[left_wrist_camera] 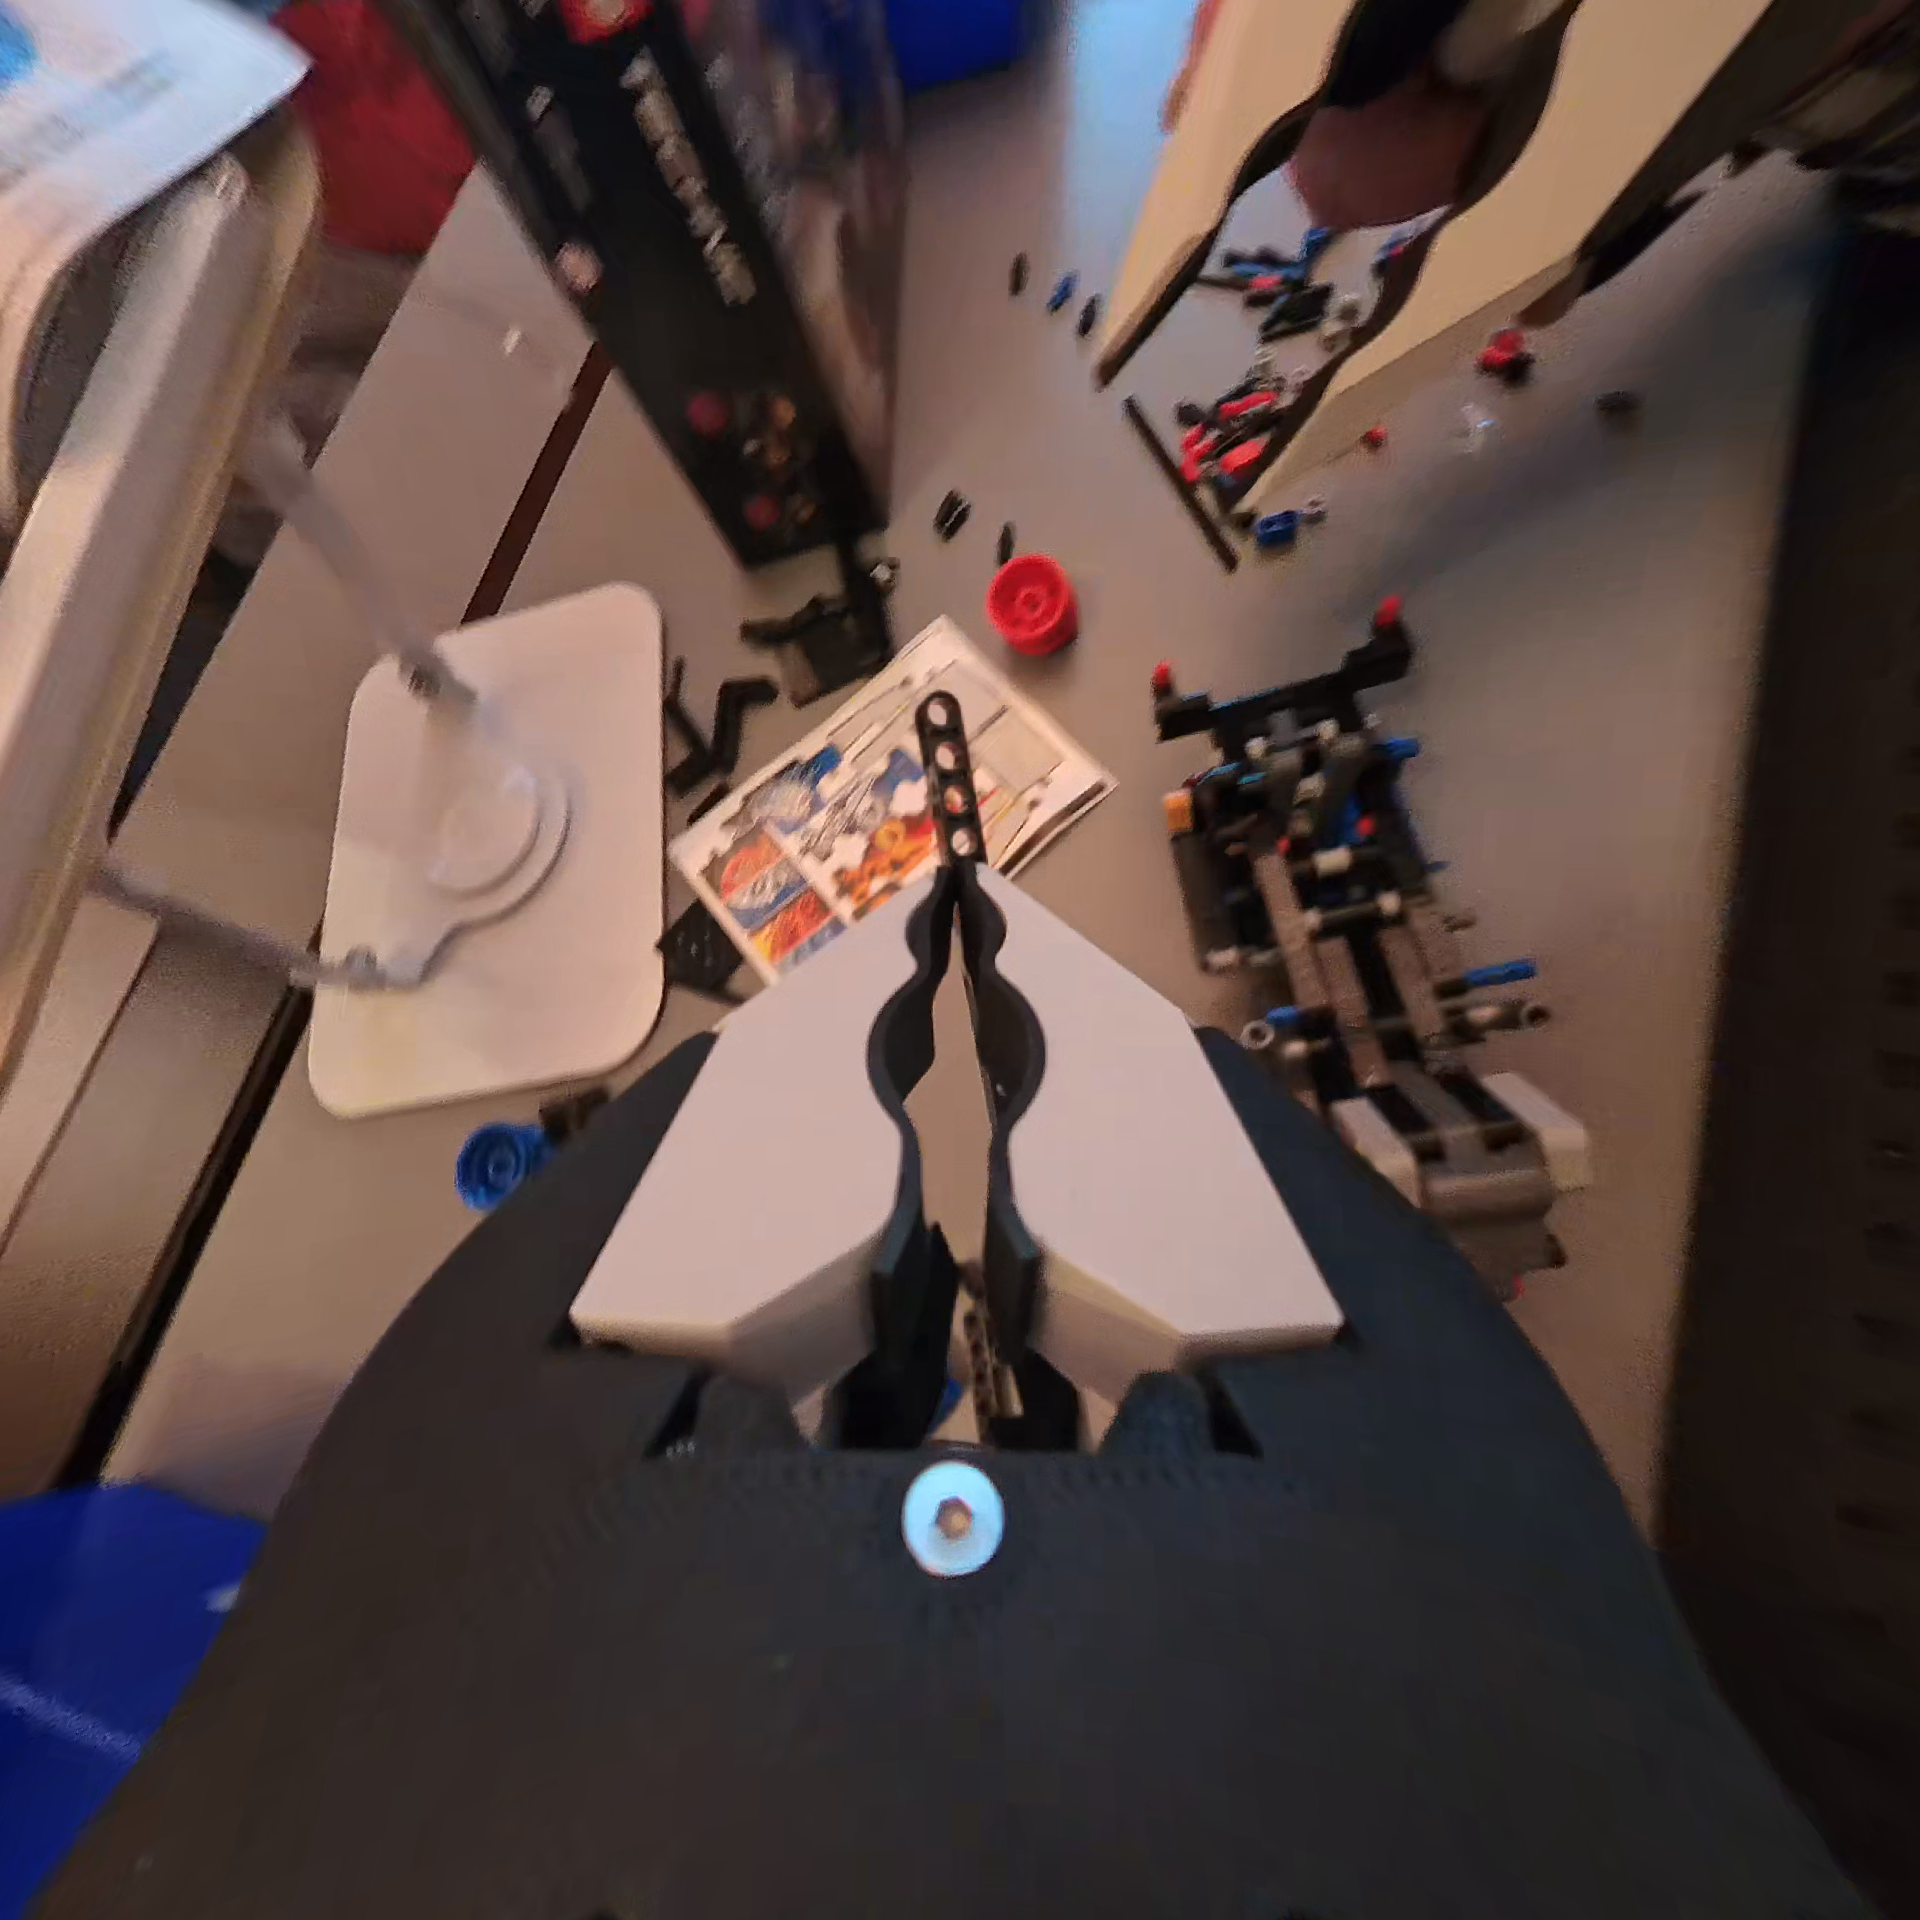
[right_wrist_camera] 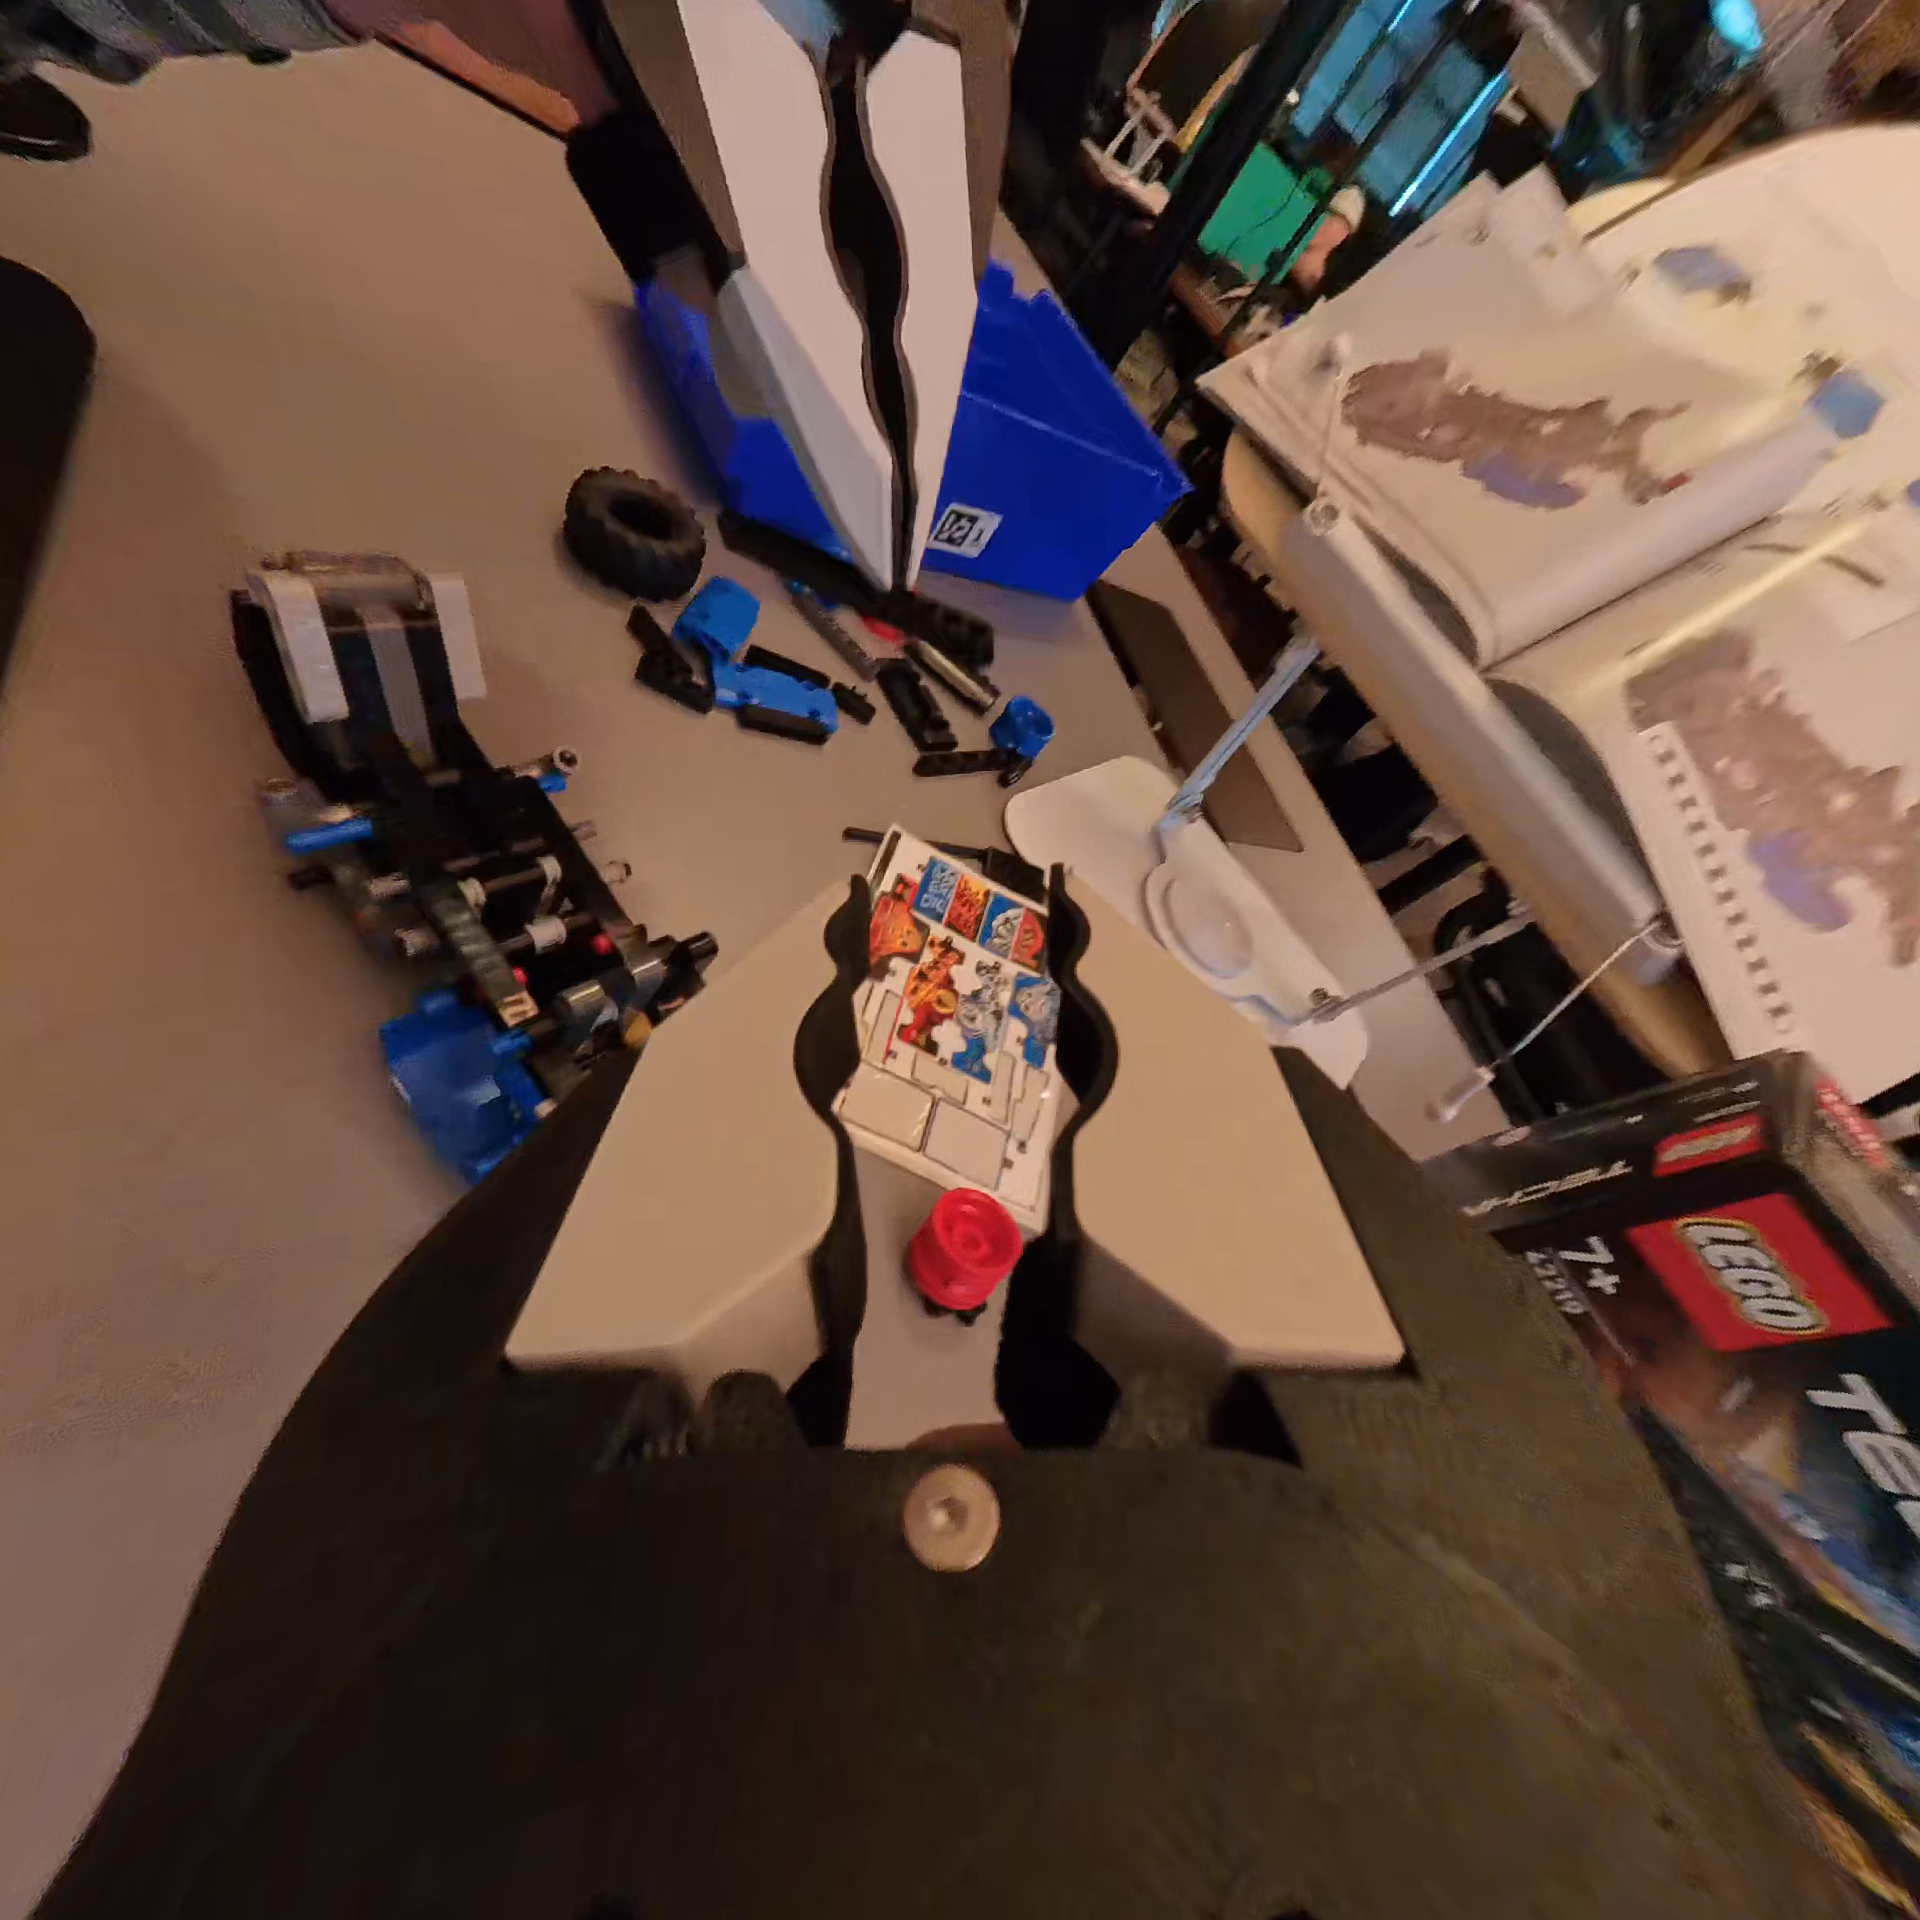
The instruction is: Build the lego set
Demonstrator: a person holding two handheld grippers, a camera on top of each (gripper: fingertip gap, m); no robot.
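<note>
Two grippers over a grey tabletop (right_wrist_camera: 260,343) strewn with loose parts. Left gripper (left_wrist_camera: 956,883) pinched tight on a black holed beam (left_wrist_camera: 951,774), raised above the sticker sheet (left_wrist_camera: 831,842). Right gripper (right_wrist_camera: 961,904) parted, nothing held, hovering over the same sheet and a red wheel hub (right_wrist_camera: 961,1242). Half-built chassis (left_wrist_camera: 1351,914) on the table beside the sheet. Blue bin (right_wrist_camera: 1039,436), black set box (right_wrist_camera: 1745,1351), open instruction book on a stand (right_wrist_camera: 1558,436) at the edges.

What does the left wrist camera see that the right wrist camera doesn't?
Only the left wrist view shows the left tool shut on a black beam with holes. Only the right wrist view shows a black tyre and the open right tool. Both show the red wheel hub, sticker sheet and half-built chassis.
</note>
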